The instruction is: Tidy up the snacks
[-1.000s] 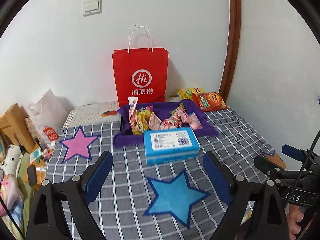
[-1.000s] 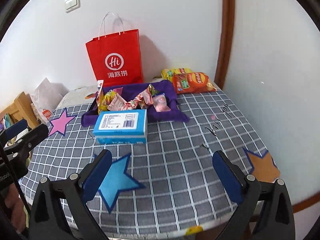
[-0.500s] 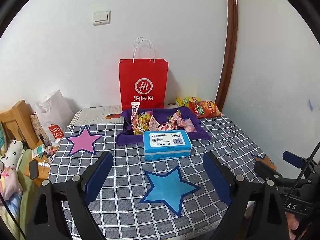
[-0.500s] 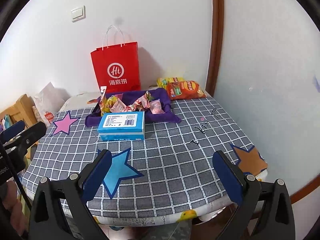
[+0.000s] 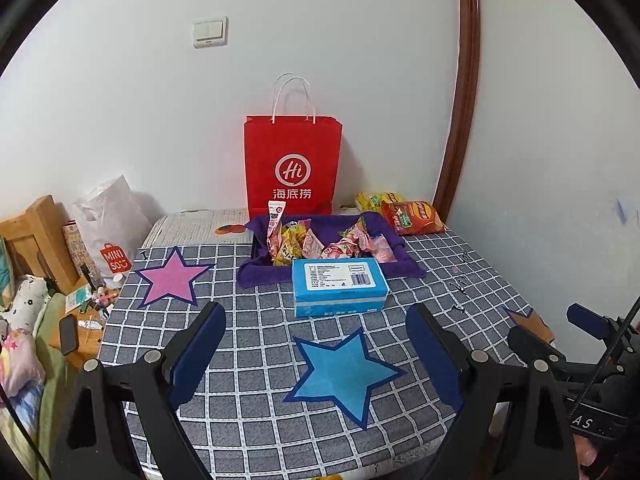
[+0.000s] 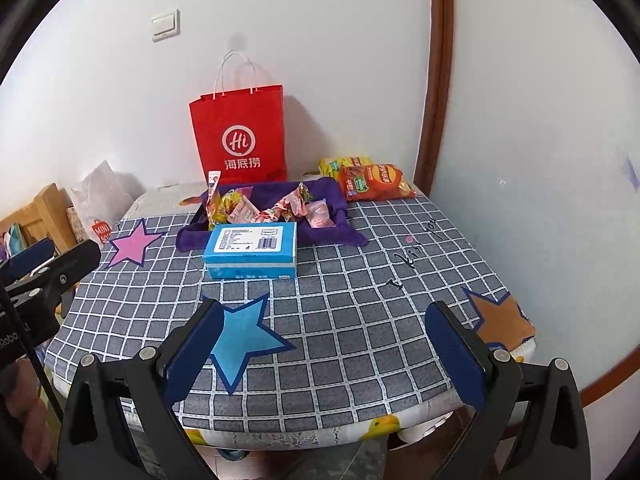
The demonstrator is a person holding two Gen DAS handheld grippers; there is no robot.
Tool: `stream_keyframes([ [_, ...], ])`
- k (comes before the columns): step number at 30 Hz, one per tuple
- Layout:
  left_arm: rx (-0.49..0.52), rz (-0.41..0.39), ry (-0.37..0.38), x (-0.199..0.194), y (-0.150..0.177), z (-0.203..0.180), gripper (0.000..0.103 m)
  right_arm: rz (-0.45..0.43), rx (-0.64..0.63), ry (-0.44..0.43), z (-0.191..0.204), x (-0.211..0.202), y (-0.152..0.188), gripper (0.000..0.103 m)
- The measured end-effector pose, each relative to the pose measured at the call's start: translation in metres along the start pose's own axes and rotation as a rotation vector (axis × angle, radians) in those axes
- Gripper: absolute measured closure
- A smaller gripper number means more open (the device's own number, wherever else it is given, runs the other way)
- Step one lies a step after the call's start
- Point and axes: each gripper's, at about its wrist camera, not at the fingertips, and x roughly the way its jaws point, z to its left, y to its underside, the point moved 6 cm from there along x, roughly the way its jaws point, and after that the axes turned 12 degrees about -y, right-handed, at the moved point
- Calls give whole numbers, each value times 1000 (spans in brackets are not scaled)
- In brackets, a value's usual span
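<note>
Left gripper (image 5: 316,350) and right gripper (image 6: 324,344) hover wide open, empty, over the table's near edge (image 6: 320,416) | checked cloth bare around the blue star (image 5: 340,372) | blue box (image 5: 338,286) stands in front of the purple snack tray (image 5: 394,240) — chip bags (image 6: 374,182) and red bag (image 5: 294,168) behind, by the wall.
</note>
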Motion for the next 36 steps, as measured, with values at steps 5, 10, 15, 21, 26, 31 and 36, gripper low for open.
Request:
stream_keyframes([
  [5, 0, -1, -1, -2, 0, 1, 12, 0, -5, 1, 2, 0, 1, 3],
  [10, -1, -2, -1, -2, 1, 1, 12, 0, -9, -3, 4, 0, 1, 3],
  [15, -2, -2, -1, -2, 2, 1, 12, -3, -10, -8, 5, -1, 1, 3],
  [21, -4, 0, -1, -3, 3, 1, 12, -3, -8, -10, 5, -1, 1, 3],
  [26, -5, 2, -3, -3, 4, 2, 12, -4, -6, -15, 5, -2, 1, 3],
  [31, -7, 1, -2, -4, 4, 3, 12, -7, -7, -17, 6, -3, 1, 3],
  [36, -8, 1, -1, -4, 4, 3, 12, -7, -8, -17, 7, -3, 1, 3],
])
